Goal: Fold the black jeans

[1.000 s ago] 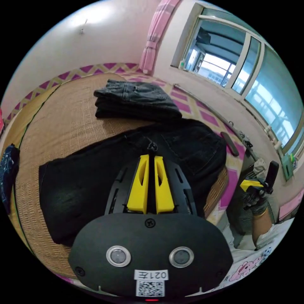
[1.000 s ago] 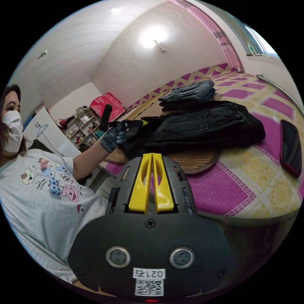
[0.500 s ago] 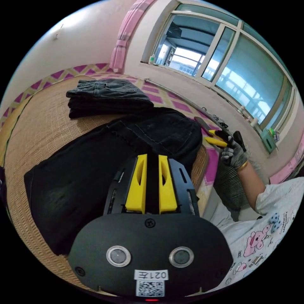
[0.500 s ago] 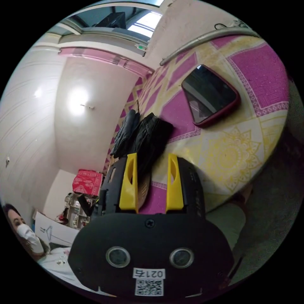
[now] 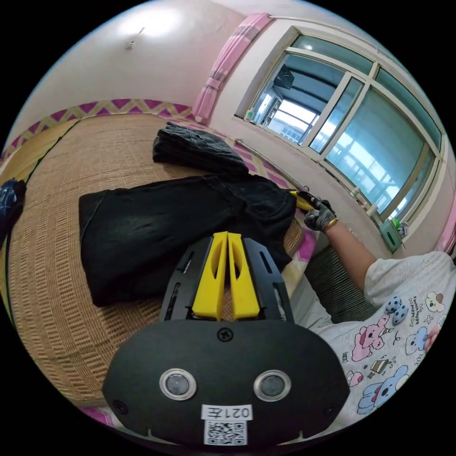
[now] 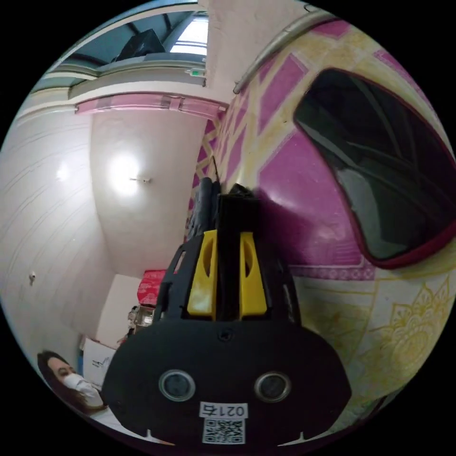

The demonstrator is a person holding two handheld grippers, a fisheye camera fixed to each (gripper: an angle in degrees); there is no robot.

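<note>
We see the black denim jeans point(image 5: 180, 232) flat on the woven straw mat point(image 5: 57, 266). Left gripper point(image 5: 227, 237) hovers above, yellow jaws together, holding nothing. Right gripper point(image 6: 228, 237), arm stretched out, jaws clamped on the jeans' waist edge beside a dark red-cased phone point(image 6: 384, 161)

White coded sticker point(image 5: 226, 412) on left gripper point(image 5: 227, 236) and right gripper point(image 6: 227, 233) alike; nothing else legible.

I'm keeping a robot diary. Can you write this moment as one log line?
left gripper: shut, empty | right gripper: shut on black jeans waist edge | phone: beside
</note>
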